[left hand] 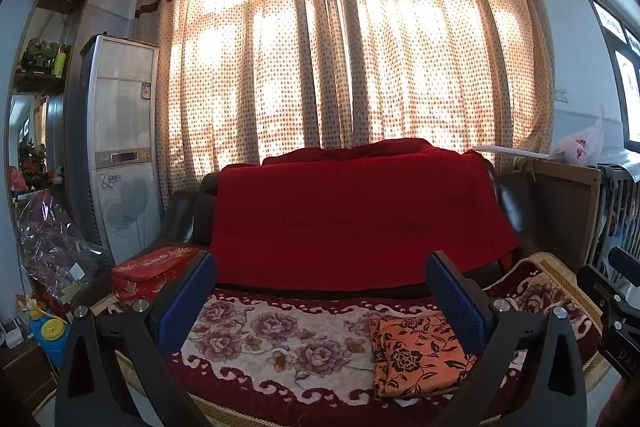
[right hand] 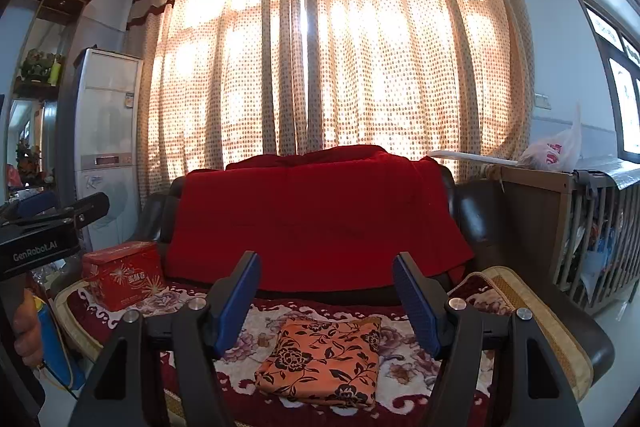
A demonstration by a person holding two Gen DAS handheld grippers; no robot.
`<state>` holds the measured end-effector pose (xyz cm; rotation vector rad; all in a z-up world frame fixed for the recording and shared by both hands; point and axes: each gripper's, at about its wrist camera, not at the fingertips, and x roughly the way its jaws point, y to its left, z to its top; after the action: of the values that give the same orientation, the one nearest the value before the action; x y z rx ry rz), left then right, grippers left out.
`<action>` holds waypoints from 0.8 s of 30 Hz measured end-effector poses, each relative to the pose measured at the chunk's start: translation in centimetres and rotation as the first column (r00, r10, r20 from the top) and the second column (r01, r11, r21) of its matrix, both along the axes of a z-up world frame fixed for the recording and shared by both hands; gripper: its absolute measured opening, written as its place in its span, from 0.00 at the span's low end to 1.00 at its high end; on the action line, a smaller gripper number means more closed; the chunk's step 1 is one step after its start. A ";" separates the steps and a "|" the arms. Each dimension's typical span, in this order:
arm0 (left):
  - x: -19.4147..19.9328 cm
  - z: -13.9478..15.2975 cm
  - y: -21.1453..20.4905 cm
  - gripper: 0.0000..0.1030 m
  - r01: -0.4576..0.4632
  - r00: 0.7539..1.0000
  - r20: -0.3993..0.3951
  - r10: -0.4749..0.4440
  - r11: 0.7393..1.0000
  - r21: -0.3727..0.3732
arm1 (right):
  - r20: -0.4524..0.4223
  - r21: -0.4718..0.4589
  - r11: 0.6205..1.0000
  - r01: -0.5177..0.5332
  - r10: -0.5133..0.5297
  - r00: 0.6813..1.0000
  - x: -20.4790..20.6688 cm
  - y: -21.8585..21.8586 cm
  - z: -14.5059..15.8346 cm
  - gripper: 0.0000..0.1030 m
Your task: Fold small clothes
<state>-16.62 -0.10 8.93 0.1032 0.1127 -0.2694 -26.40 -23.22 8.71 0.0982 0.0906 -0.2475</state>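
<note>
An orange cloth with a black flower print (left hand: 418, 355) (right hand: 324, 359) lies folded into a flat rectangle on the sofa seat. My left gripper (left hand: 322, 303) hovers above the seat with its blue pads wide apart and nothing between them; the cloth lies low and to the right, by the right pad (left hand: 456, 307). My right gripper (right hand: 326, 301) is also open and holds nothing, and the folded cloth lies on the seat below and ahead of its fingers. The left gripper (right hand: 44, 231) shows at the left edge of the right wrist view, held by a hand (right hand: 26, 327).
The seat carries a floral rug (left hand: 256, 347) and the sofa back a red blanket (left hand: 352, 215). A red tin box (left hand: 154, 269) (right hand: 122, 273) sits on the seat's left end. A standing air conditioner (left hand: 120, 147), dotted curtains (left hand: 340, 59) and a wooden crib (right hand: 592, 227) surround the sofa.
</note>
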 end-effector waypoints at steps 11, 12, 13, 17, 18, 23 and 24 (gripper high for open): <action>0.3 -0.1 -0.4 1.00 0.009 1.000 0.002 -0.009 1.000 0.012 | 0.011 0.013 1.000 0.016 -0.016 1.000 -0.3 -0.8 0.2 0.70; 0.3 0.0 -0.4 1.00 0.009 1.000 0.000 -0.009 1.000 0.011 | 0.011 0.015 1.000 0.017 -0.017 1.000 -0.2 -0.8 0.2 0.70; 0.4 0.0 -0.3 1.00 0.009 1.000 -0.001 -0.009 1.000 0.010 | 0.010 0.017 1.000 0.018 -0.018 1.000 -0.2 -0.9 0.3 0.70; 0.4 0.1 -0.3 1.00 0.008 1.000 0.000 -0.008 1.000 0.009 | 0.013 0.015 1.000 0.019 -0.019 1.000 -0.2 -1.0 0.3 0.70; 0.5 0.0 -0.3 1.00 0.008 1.000 0.000 -0.008 1.000 0.010 | 0.014 0.015 1.000 0.019 -0.019 1.000 -0.2 -1.0 0.3 0.70; 0.7 0.1 -0.3 1.00 0.004 1.000 -0.002 -0.004 1.000 0.020 | 0.011 0.014 1.000 0.015 -0.015 1.000 -0.1 -0.9 0.3 0.70; 0.8 0.0 -0.3 1.00 0.002 1.000 -0.004 -0.002 1.000 0.017 | 0.011 0.014 1.000 0.012 -0.012 1.000 -0.1 -0.9 0.2 0.70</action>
<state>-15.78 -0.36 8.96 0.1200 0.1190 -0.2704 -26.46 -24.14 8.96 0.1140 0.0810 -0.2586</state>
